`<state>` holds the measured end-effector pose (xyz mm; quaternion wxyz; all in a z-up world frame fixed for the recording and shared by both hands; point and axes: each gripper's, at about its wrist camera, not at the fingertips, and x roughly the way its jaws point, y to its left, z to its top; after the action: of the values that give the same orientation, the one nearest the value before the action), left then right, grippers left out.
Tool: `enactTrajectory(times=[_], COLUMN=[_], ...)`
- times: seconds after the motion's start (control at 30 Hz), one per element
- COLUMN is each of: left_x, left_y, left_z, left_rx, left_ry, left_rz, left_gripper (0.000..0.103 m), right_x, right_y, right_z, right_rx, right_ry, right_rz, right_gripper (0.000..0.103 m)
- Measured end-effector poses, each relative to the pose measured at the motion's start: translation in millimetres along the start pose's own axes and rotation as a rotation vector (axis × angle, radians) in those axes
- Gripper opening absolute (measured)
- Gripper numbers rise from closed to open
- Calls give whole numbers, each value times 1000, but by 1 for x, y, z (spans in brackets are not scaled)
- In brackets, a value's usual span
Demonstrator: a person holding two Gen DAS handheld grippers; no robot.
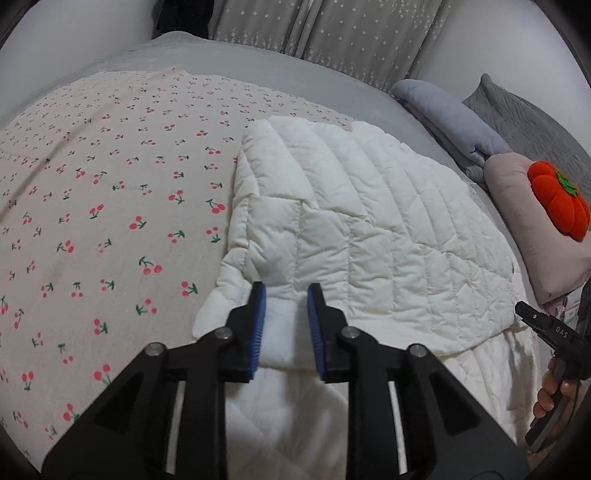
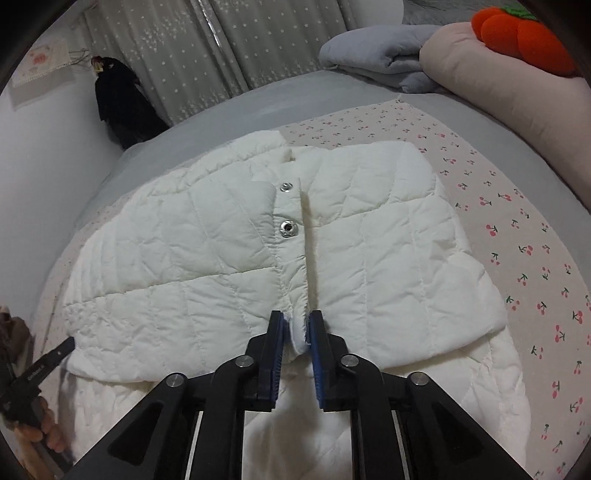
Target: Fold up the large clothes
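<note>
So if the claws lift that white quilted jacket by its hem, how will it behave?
The white quilted jacket is puffy, so probably light. Its folded layers lie soft and creased, so it will likely sag between grips. Its smooth shell may slip.

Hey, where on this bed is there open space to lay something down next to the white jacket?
The cherry-print sheet lies bare from the white quilted jacket to the plain grey bedcover by the star-patterned curtain. The pillow side is crowded: folded grey blanket, pink pillow, orange pumpkin cushion. Both the left gripper and right gripper straddle the jacket's near edge.
</note>
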<state>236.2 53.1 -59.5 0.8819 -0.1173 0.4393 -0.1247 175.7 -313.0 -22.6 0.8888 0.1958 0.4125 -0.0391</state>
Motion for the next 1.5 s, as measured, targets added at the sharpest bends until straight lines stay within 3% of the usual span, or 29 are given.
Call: enactTrajectory(times=[0.07, 0.13, 0.27, 0.4, 0.57, 0.8, 1.0, 1.13, 1.23, 1.3, 1.4, 1.43, 1.47, 1.5], left_x=[-18, -37, -60, -85, -101, -101, -96, -90, -90, -90, -85, -84, -85, -88], left_y=[0, -3, -1, 10, 26, 56, 63, 55, 47, 42, 36, 35, 35, 35], left_z=[-5, -10, -22, -42, -73, -115, -138, -148, -151, -153, -160, -161, -161, -161], left_rx=[-8, 20, 39, 60, 56, -37, -106, -126, -110, -115, -146, -146, -146, -144], left_ry=[-1, -6, 69, 147, 273, 446, 494, 523, 523, 536, 587, 594, 590, 578], left_rz=[10, 44, 78, 22, -72, -219, -360, -456, -466, -488, -521, -517, -505, -497], left_gripper=[68, 77, 80, 82, 83, 83, 82, 79, 78, 70, 53, 43, 28, 22], right_x=[-27, -53, -99, -142, -165, -159, -133, -130, -126, -121, -119, -118, -119, -121], right_y=[-3, -6, -19, -40, -78, -114, -131, -131, -129, -125, -121, -120, -120, -118], right_z=[-2, -5, -17, -39, -69, -122, -157, -165, -171, -176, -180, -180, -179, -178], right_rx=[-16, -23, -72, -98, -32, 65, 179, 212, 255, 259, 258, 260, 258, 248], right_ry=[-28, -53, -19, 8, 88, 199, 300, 285, 312, 327, 324, 328, 325, 313], right_rz=[29, 36, 20, -28, 40, 152, 273, 342, 427, 439, 437, 446, 453, 444], right_gripper=[59, 72, 78, 83, 84, 84, 84, 82, 71, 66, 49, 32, 25, 22])
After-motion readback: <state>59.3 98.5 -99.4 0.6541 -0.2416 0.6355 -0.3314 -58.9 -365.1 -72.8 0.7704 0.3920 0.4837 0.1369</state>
